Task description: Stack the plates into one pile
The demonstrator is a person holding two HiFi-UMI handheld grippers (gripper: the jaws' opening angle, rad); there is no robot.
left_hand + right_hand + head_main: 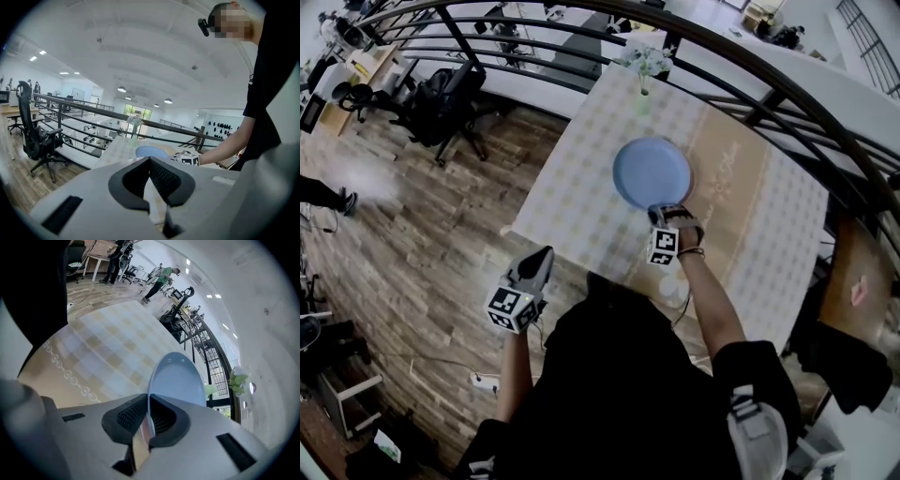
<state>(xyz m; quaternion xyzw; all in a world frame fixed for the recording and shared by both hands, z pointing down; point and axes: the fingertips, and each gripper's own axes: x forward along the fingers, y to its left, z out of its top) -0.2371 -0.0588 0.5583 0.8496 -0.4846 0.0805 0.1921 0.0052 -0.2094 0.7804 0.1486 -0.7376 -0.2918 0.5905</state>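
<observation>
right gripper: your right gripper [661,208] [149,401] has its fingers [133,413] clamped on the near rim of the blue plate [652,172] [180,378].
blue plate: over the middle of the bench [581,187], on the checked cloth side. I can't tell whether it rests on the cloth or is lifted off it.
left gripper: your left gripper [546,251] [150,161] has its fingers [164,178] closed together, with nothing between them.
left position: off the bench's near-left corner, over the wood floor [422,234], well apart from the plate.
far edge: vase of flowers [644,70] [236,380] stands beyond the plate.
</observation>
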